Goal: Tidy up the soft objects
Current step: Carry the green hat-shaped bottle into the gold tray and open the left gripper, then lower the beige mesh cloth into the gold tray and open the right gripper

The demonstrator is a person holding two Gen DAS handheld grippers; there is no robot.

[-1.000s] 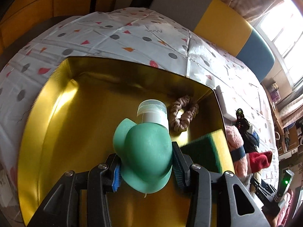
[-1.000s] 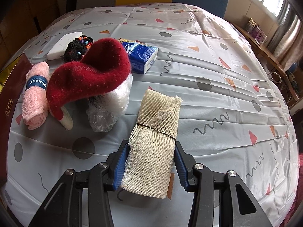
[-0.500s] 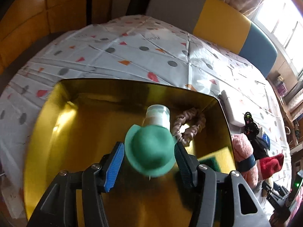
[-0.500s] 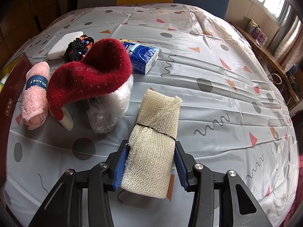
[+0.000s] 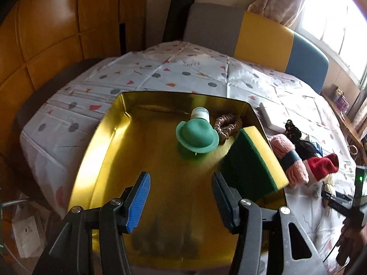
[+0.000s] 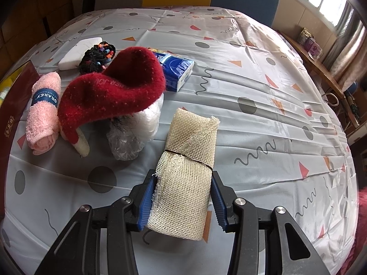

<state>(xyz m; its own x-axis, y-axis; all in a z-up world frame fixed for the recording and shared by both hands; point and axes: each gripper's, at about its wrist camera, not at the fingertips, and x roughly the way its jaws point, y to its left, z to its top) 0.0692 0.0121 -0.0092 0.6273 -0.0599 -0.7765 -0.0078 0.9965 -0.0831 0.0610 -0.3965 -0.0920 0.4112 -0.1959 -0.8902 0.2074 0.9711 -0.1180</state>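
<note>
A gold tray [image 5: 110,137] holds a green soft hat [image 5: 196,135], a white-capped bottle [image 5: 200,114], a beige scrunchie [image 5: 228,125] and a green-and-yellow sponge [image 5: 254,160]. My left gripper [image 5: 181,198] hangs open above the tray's near part, well back from the hat, with nothing between its fingers. My right gripper [image 6: 181,200] is shut on a cream mesh roll [image 6: 187,162] that lies on the tablecloth. To the roll's left lie a red sock [image 6: 114,89], a pink rolled towel [image 6: 43,112] and a crumpled clear bag [image 6: 135,128].
A blue tissue pack [image 6: 177,70], a black bundle of hair ties [image 6: 98,53] and a white flat block [image 6: 78,51] lie further back on the patterned cloth. The tray's dark red side [image 6: 13,105] stands at the left edge. Chairs stand behind the table.
My left gripper let go of the green hat, opened wide and drew back and up from it; the hat now rests in the tray. The right gripper and mesh roll have not moved.
</note>
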